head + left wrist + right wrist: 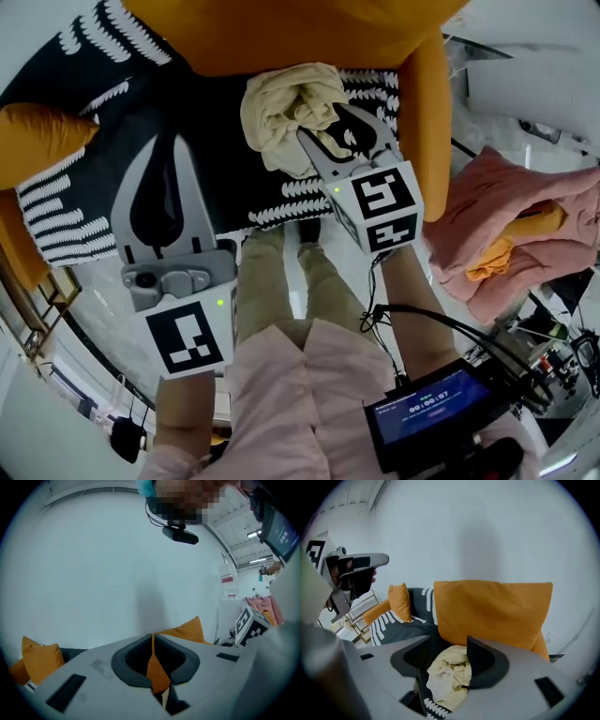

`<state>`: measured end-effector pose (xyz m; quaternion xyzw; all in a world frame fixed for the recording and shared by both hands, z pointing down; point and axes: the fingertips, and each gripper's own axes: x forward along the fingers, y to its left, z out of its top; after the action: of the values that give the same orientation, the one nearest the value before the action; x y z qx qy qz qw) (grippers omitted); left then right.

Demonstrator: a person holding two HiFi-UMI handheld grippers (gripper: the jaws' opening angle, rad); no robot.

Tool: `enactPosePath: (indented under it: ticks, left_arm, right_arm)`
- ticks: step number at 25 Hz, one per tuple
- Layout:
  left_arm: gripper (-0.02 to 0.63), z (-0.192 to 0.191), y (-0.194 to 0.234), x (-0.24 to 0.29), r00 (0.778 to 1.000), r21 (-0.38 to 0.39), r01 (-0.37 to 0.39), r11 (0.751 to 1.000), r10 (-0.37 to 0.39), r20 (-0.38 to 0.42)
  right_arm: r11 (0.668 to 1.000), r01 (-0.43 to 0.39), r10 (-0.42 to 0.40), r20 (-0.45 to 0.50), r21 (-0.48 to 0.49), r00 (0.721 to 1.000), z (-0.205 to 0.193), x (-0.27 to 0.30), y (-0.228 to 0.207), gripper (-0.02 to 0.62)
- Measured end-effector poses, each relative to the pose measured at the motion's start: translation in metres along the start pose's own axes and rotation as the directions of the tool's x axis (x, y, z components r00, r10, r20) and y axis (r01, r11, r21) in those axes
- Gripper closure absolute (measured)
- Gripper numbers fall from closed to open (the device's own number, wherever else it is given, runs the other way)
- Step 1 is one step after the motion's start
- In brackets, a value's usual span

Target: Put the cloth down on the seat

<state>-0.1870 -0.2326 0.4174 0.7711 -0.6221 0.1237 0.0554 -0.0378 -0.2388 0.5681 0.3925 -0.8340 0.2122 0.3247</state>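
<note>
A crumpled cream cloth [281, 103] [450, 677] is bunched between the jaws of my right gripper [326, 120] [448, 639], which is shut on it. The cloth sits over the sofa seat, covered by a dark throw with white markings [112, 122] [401, 627], just in front of the big orange back cushion [281, 33] [497, 613]. I cannot tell whether the cloth touches the seat. My left gripper [173, 141] [153, 635] is over the seat's left part, shut and empty, with only a thin slit between its jaws.
A small orange cushion [37, 141] [399, 602] lies at the seat's left end. The orange sofa arm [427, 112] borders the right. A pile of pink cloths [506, 225] lies further right. A gold wire frame [47, 300] [361, 606] stands beside the sofa's left.
</note>
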Motion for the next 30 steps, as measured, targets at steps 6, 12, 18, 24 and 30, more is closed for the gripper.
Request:
enactPosePath:
  ticks: [6,12,18,24,30]
  left_arm:
    - [0.581,0.047,-0.012,-0.037,0.998,0.004,-0.034,0.999,0.034,0.054]
    - [0.581,0.119,-0.032,-0.075,0.979,0.013,-0.081,0.997,0.077,0.190]
    - [0.581,0.182,-0.051,-0.125,0.963,0.007,-0.085,0.996,0.081,0.256]
    - [0.581,0.225,-0.065,-0.157,0.938,0.037,-0.114,0.993,0.096,0.333]
    - [0.581,0.243,-0.082,-0.171,0.931,0.025,-0.110,0.994,0.094,0.354]
  right_arm:
    - [1.000,-0.002,0.008,0.208,-0.031,0.978,0.072,-0.080,0.019,0.383]
    - [0.995,0.049,-0.003,0.458,-0.087,0.889,0.149,-0.178,0.033,0.449]
    - [0.990,0.096,-0.015,0.606,-0.101,0.795,0.191,-0.274,0.058,0.498]
    - [0.980,0.164,-0.044,0.689,-0.110,0.724,0.203,-0.334,0.068,0.576]
    - [0.971,0.203,-0.046,0.734,-0.127,0.678,0.211,-0.367,0.071,0.595]
